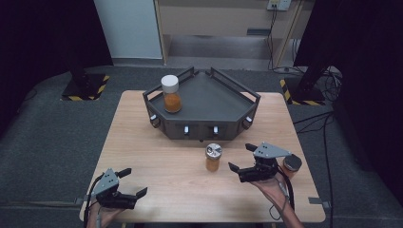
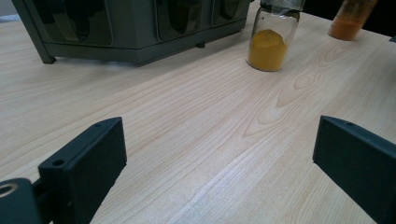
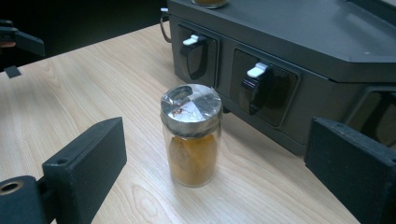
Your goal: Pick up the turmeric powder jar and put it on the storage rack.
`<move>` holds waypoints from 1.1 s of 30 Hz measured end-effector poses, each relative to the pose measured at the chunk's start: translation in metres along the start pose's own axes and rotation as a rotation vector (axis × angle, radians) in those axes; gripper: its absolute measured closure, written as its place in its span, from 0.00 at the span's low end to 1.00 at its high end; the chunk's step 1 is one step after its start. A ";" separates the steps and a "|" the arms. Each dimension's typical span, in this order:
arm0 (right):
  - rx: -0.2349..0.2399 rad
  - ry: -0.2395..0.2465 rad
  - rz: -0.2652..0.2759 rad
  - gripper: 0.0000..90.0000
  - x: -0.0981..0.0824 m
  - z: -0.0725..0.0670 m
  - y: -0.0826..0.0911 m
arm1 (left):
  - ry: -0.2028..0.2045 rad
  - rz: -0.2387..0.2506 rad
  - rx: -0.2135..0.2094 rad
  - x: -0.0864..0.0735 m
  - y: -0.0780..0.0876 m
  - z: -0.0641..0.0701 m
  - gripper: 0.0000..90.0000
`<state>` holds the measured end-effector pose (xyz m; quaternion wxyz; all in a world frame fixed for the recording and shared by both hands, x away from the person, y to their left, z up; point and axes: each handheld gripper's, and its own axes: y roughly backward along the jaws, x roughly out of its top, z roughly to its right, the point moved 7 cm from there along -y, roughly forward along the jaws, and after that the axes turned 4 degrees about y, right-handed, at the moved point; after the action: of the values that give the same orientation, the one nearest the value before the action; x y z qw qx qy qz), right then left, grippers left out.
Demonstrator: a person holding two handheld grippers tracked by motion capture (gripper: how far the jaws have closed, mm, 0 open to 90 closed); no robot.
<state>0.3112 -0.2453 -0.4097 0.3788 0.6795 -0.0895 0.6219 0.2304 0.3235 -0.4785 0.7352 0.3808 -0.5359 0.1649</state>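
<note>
Your right tool (image 1: 240,158) lies low over the surface (image 1: 157,156) at the 4 o'clock area of the high view, jaws spread wide, gripping nothing, aimed toward 9 o'clock. The foil-capped jar (image 1: 213,157) stands upright on the bare wood just beyond those jaws, apart from them; in the right gripper view the foil-capped jar (image 3: 191,134) sits between the two jaws but farther out. Your left tool (image 1: 129,183) rests at 7 o'clock, jaws also wide apart and empty, close to the near edge. Open wood lies between both tools. The grey tray (image 1: 209,102) stands at 12 o'clock, just behind the jar, carrying a white-lidded jar (image 1: 171,94). A third jar (image 1: 291,165) sits behind your right hand, partly hidden by it.
</note>
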 end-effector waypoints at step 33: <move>0.105 -0.028 -0.062 0.08 0.012 0.008 -0.062 | -0.001 -0.002 0.000 0.000 0.000 0.000 0.02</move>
<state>0.3568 -0.2028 -0.4236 0.3606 0.7095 -0.0407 0.6041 0.2303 0.3237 -0.4785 0.7352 0.3813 -0.5360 0.1641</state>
